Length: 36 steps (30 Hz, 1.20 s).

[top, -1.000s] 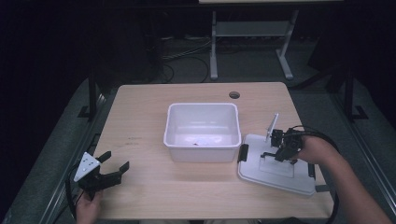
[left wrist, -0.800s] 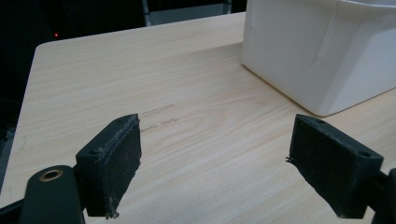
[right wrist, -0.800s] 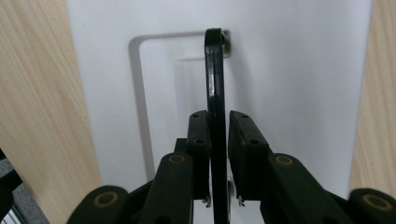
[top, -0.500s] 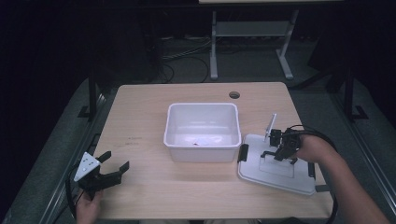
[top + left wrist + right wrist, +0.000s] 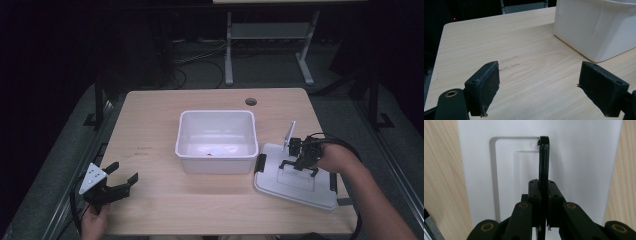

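The right gripper (image 5: 300,162) is held over the white lid (image 5: 280,185), which lies flat on the table (image 5: 160,135) just right of the white bin (image 5: 215,150); its jaws have just been closing and are now pressed together on the lid's black handle (image 5: 543,162) — the thin upright bar is seen pinched between the pads in the right gripper view, rising straight ahead of the jaws, with the lid's recessed panel behind it; bare wood is visible on either side of the lid.

The left gripper (image 5: 117,182) is held near the table's front left corner, well apart from the bin; its jaws are spread wide with nothing between them — only bare tabletop lies ahead of the pads (image 5: 485,87); the bin's wall (image 5: 594,30) is seen ahead and to the right of these jaws.
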Motion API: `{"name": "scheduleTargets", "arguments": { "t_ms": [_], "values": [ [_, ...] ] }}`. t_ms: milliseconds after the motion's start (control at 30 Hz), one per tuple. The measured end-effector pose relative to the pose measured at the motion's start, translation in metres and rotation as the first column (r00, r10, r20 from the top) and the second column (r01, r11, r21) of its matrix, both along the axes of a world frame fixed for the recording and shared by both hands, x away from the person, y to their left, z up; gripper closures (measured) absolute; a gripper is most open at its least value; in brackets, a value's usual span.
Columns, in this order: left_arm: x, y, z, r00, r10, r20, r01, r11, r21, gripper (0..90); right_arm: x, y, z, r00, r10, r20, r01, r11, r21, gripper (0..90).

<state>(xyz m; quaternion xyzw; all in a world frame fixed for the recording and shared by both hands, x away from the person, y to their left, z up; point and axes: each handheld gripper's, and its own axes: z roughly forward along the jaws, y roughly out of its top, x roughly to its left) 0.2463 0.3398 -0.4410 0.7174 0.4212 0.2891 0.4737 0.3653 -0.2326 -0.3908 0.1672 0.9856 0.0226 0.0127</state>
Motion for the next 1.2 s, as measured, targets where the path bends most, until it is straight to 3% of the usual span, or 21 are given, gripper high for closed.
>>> {"name": "scheduleTargets", "arguments": {
  "t_ms": [567,1200],
  "values": [
    [0.000,-0.001,0.000,1.0000,-0.001,0.001,0.001,1.0000,0.003,16.3,-0.006,-0.008,0.014,0.9998,0.009,0.018,-0.010,0.9999,0.013,83.9],
    [0.000,-0.001,0.000,1.0000,-0.003,0.000,0.003,0.9999,0.010,16.3,-0.014,-0.014,0.054,0.9966,0.029,0.077,-0.030,0.9994,0.016,84.0]
  ]
}}
